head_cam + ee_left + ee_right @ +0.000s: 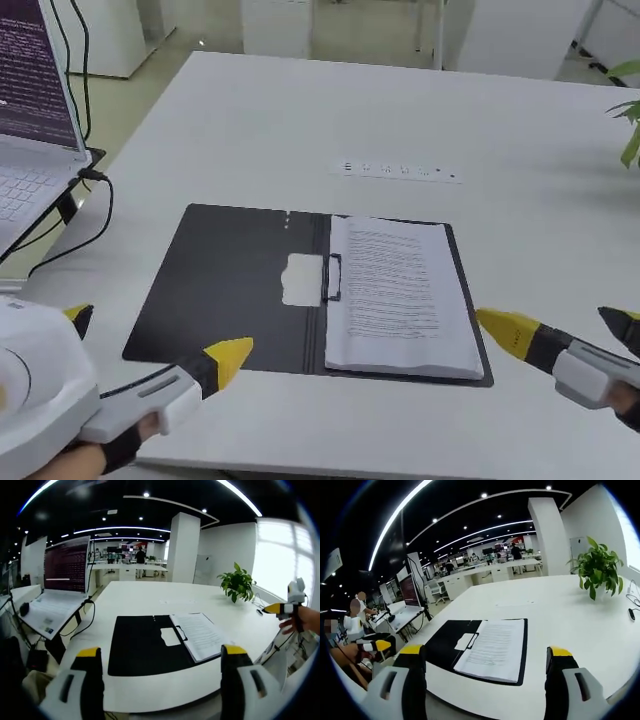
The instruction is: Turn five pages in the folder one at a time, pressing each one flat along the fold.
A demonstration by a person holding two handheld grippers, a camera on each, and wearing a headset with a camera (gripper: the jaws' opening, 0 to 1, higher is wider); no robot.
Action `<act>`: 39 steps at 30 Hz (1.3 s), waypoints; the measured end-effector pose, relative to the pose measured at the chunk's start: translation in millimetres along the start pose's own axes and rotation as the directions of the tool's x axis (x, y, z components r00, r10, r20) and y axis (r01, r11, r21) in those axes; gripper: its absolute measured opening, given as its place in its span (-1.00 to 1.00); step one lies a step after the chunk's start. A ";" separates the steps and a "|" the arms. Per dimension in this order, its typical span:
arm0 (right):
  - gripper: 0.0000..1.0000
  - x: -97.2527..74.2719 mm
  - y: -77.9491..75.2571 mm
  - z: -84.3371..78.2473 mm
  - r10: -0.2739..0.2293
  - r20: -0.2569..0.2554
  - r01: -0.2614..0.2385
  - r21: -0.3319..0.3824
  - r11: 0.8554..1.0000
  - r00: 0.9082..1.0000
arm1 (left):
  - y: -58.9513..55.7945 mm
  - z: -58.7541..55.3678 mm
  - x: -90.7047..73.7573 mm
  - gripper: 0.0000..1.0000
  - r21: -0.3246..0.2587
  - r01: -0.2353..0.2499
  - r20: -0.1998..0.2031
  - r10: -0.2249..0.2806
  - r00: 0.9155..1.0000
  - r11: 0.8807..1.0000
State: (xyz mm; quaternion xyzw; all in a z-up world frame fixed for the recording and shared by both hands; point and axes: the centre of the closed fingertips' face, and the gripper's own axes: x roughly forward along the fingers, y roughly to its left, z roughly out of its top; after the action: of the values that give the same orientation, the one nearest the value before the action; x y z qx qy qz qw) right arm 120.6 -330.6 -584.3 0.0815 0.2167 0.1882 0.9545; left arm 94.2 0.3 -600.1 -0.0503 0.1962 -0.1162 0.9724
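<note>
1. White tabletop (300, 120) carries the black folder (230, 290), which lies open and flat near the front edge. A stack of printed pages (400, 295) rests on its right half, held by a clip (333, 278) at the spine. A white patch (303, 280) sits on the left half.
2. The left gripper (155, 337) hangs at the folder's front left corner, short of the cover. Its jaws are spread wide with nothing between them.
3. The right gripper (560, 322) sits just off the front right corner, beside the page stack and not touching it. Its jaws are also wide and empty.
4. The folder lies between the two grippers, and each gripper view shows it ahead, framed by that gripper's jaws.
5. A socket strip (400, 170) is set into the table behind the folder.
6. An open laptop (30, 110) stands at the far left with cables trailing from it, and a green plant (630, 120) is at the right edge.
</note>
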 end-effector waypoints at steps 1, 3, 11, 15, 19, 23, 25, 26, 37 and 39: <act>0.99 0.2 -1.1 -0.8 0.001 -0.009 -0.001 -0.002 1.000 1.000 | -2.1 0.9 -0.1 0.98 0.004 -0.003 -0.004 0.003 1.000 1.000; 0.98 1.3 0.4 -3.8 0.009 -0.025 -0.009 -0.005 1.000 1.000 | -5.8 2.6 -0.2 0.98 0.011 -0.004 -0.005 0.004 1.000 1.000; 0.92 8.8 -0.9 -15.6 0.016 -0.074 -0.016 -0.002 1.000 0.997 | -17.0 12.8 1.4 0.98 0.034 0.003 -0.002 -0.003 1.000 0.999; 0.99 11.0 -2.0 -16.8 0.021 -0.073 -0.021 -0.003 1.000 0.997 | -14.1 15.3 2.5 0.98 0.040 -0.005 0.001 0.005 1.000 0.999; 1.00 11.4 -5.3 -21.8 0.017 -0.077 -0.017 -0.001 1.000 0.997 | -9.4 11.8 5.4 0.98 0.043 -0.007 -0.014 0.007 1.000 0.999; 1.00 13.3 -7.0 -27.8 0.008 -0.076 -0.007 0.013 1.000 0.997 | -8.0 12.0 8.6 0.98 0.050 -0.005 -0.019 0.006 1.000 0.999; 1.00 14.1 -7.1 -30.2 0.004 -0.083 -0.004 0.007 1.000 0.997 | -7.9 13.7 11.1 0.98 0.044 -0.001 -0.016 0.002 1.000 0.999; 1.00 14.2 -7.0 -30.5 0.004 -0.085 -0.004 0.004 1.000 0.996 | -8.2 13.4 12.0 0.98 0.044 0.000 -0.016 0.001 1.000 0.999; 1.00 13.1 -3.6 -30.8 -0.004 -0.070 0.006 0.022 1.000 0.998 | -18.4 2.1 25.2 0.98 0.056 0.048 -0.054 -0.045 0.998 0.997; 1.00 13.0 -4.3 -33.5 -0.008 -0.077 0.010 0.027 1.000 0.997 | -18.7 3.0 25.8 0.98 0.057 0.051 -0.053 -0.048 0.997 0.997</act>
State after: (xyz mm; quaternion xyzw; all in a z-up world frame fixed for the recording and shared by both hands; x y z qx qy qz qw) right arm 118.0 -327.0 -620.2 0.0862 0.2562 0.1841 0.9450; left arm 114.7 -24.0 -604.2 -0.0239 0.2166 -0.1471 0.9648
